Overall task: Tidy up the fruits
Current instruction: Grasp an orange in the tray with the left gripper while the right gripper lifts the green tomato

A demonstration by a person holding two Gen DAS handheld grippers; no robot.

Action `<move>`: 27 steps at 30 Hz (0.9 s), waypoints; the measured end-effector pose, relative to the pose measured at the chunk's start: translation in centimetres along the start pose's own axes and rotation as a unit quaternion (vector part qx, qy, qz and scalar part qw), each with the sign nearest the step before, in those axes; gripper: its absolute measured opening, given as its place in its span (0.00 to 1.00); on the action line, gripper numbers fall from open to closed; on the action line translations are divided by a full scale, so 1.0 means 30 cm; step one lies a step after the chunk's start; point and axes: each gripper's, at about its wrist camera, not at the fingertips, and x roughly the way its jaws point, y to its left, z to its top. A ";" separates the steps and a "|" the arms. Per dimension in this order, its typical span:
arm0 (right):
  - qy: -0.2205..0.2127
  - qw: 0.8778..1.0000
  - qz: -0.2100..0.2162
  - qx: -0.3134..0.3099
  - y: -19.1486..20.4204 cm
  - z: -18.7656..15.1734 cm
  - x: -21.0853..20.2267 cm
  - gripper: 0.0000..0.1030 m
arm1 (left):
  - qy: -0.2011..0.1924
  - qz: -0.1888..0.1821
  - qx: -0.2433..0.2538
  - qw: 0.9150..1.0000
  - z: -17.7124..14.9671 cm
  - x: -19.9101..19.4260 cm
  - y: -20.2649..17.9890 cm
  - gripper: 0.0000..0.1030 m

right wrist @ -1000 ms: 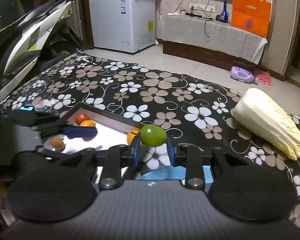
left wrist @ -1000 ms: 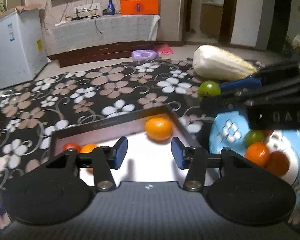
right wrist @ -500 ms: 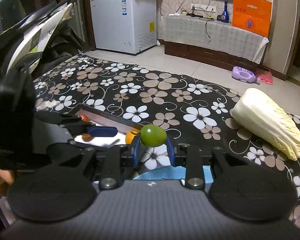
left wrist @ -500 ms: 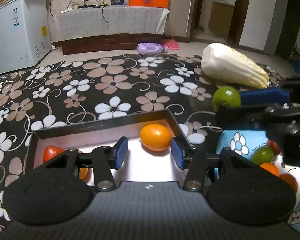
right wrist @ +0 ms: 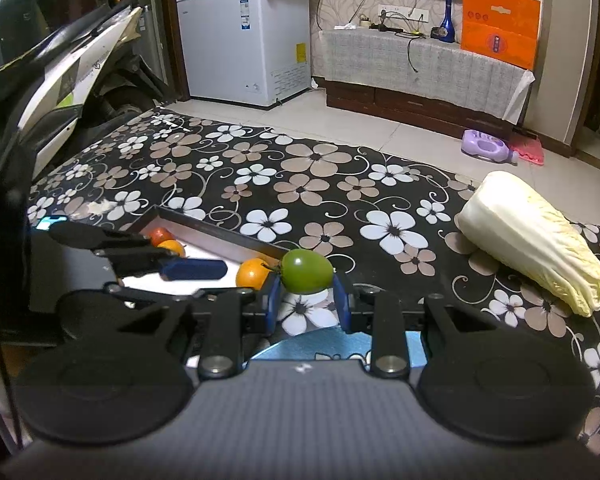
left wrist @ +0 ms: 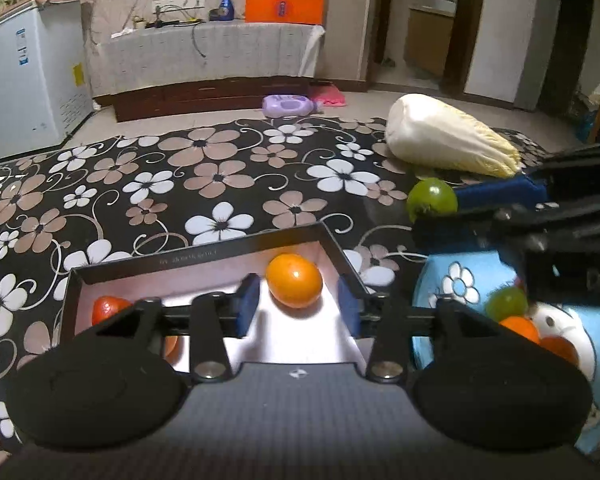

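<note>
My right gripper (right wrist: 306, 300) is shut on a green tomato (right wrist: 307, 271), held above the blue plate's (right wrist: 320, 346) far edge; the tomato also shows in the left wrist view (left wrist: 432, 199). My left gripper (left wrist: 298, 306) is open and empty over the dark-rimmed box (left wrist: 204, 256), just short of an orange fruit (left wrist: 295, 286) in its far right corner. A red tomato (left wrist: 107, 309) lies at the box's left. The blue plate (left wrist: 456, 280) right of the box holds a green (left wrist: 505, 303) and orange fruits (left wrist: 520, 327).
A napa cabbage (right wrist: 532, 240) lies on the flowered cloth (right wrist: 308, 184) at the right. A white freezer (right wrist: 244, 40), a scooter (right wrist: 60, 80) and a covered TV stand (right wrist: 420, 68) stand beyond the cloth. A purple bottle (right wrist: 485, 146) lies on the floor.
My left gripper has pulled back and risen a little over the box, staying open. My right gripper has kept the green tomato nearly still.
</note>
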 end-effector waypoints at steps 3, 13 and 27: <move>0.002 1.000 0.002 -0.003 0.009 -0.001 0.006 0.31 | 0.013 0.014 -0.010 1.000 0.008 0.039 -0.002 0.49; 0.008 1.000 0.003 -0.004 0.009 -0.011 0.015 0.31 | 0.020 0.008 -0.022 1.000 0.002 0.062 -0.001 0.38; 0.006 1.000 -0.018 0.006 -0.011 -0.028 -0.012 0.31 | 0.012 0.040 -0.024 0.999 -0.012 -0.028 0.016 0.37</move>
